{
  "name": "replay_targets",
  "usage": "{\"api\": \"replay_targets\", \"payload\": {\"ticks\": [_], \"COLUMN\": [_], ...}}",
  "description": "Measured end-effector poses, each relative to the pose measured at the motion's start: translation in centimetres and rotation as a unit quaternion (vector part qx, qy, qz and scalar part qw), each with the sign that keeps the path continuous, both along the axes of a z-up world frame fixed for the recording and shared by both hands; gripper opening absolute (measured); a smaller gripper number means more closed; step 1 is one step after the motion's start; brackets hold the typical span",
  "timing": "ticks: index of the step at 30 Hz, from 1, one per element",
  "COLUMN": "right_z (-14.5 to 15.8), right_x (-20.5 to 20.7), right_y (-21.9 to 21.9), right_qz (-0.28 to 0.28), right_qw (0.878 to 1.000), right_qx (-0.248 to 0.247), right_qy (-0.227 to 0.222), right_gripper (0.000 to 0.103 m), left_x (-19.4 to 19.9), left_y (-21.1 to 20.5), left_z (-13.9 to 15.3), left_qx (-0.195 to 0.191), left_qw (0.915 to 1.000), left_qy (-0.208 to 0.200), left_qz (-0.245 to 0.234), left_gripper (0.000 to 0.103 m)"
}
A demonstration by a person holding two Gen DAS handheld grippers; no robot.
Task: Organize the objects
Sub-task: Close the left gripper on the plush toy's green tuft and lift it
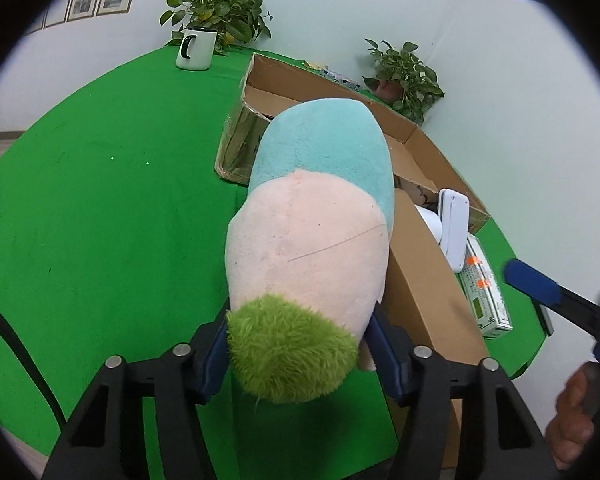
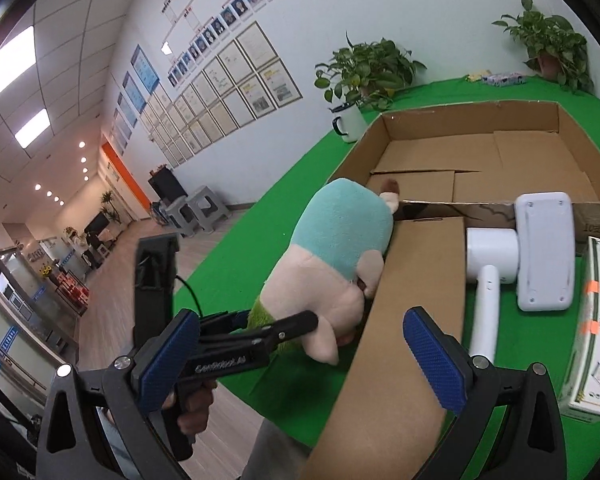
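Both views are bright and evenly lit. In the right wrist view, rectangular white ceiling light panels [image 2: 10,62] glare at far left. Fisheye bending curves the green cloth-covered desk [image 1: 100,184], and black vignette rings each frame. Shadows are soft; the nearest parts look slightly blurred.

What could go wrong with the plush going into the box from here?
1. The left claw grips only the tail end of the plush toy, so the long body could sag or slip.
2. The toy presses against the cardboard box flap; it may snag or shove it toward the white device.
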State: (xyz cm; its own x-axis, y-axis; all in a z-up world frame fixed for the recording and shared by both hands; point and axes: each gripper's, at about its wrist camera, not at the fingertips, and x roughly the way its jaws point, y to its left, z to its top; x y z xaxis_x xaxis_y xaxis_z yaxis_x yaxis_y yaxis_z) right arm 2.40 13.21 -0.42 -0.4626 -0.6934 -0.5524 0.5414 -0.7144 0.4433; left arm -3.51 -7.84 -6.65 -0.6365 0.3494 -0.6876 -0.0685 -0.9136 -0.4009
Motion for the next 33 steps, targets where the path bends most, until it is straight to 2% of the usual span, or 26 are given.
{"api": "replay_targets", "payload": {"ticks": [3, 8, 12, 16, 19, 23, 33], "right_z": [-0.8, -2.3, -4.2, -6.1, -7.2, -8.2, -9.5], "right_x": [-2.2, -5.5, -6.8, -7.3, -8.1, -9.1, -10.4], "right_y": [-2.3, -6.9, -12.2, -16.2, -18.0, -19.7, -22.6], "right_qz": [0.004, 0.018, 0.057, 0.068, 0.077, 0.08, 0.061], "right_qw": [0.999, 0.996, 0.99, 0.984, 0.981, 0.98, 0.983], "right_qx": [0.018, 0.032, 0.049, 0.086, 0.087, 0.086, 0.088], "right_qy": [-0.029, -0.08, -0.123, -0.138, -0.154, -0.161, -0.148], "right_gripper": [0.102, 0.102, 0.101, 0.099, 0.098, 0.094, 0.085], "left_x": [1.1, 4.2, 6.5, 7.9, 7.8, 7.6, 7.2], "left_y": [-0.9, -2.6, -4.6, -6.5, -7.4, -7.5, -6.1], "left_z": [0.3, 1.0, 0.4, -0.3, -0.6, -0.7, 0.0], "left_qx": [0.013, 0.013, 0.043, 0.078, 0.088, 0.087, 0.047], "left_qw": [0.9999, 0.9994, 0.9975, 0.9943, 0.9929, 0.9928, 0.9959], "left_qy": [-0.004, -0.006, -0.015, -0.019, -0.021, -0.016, -0.002], "left_qz": [0.007, 0.031, 0.054, 0.071, 0.077, 0.08, 0.077], "left_gripper": [0.056, 0.055, 0.055, 0.055, 0.056, 0.056, 0.054]}}
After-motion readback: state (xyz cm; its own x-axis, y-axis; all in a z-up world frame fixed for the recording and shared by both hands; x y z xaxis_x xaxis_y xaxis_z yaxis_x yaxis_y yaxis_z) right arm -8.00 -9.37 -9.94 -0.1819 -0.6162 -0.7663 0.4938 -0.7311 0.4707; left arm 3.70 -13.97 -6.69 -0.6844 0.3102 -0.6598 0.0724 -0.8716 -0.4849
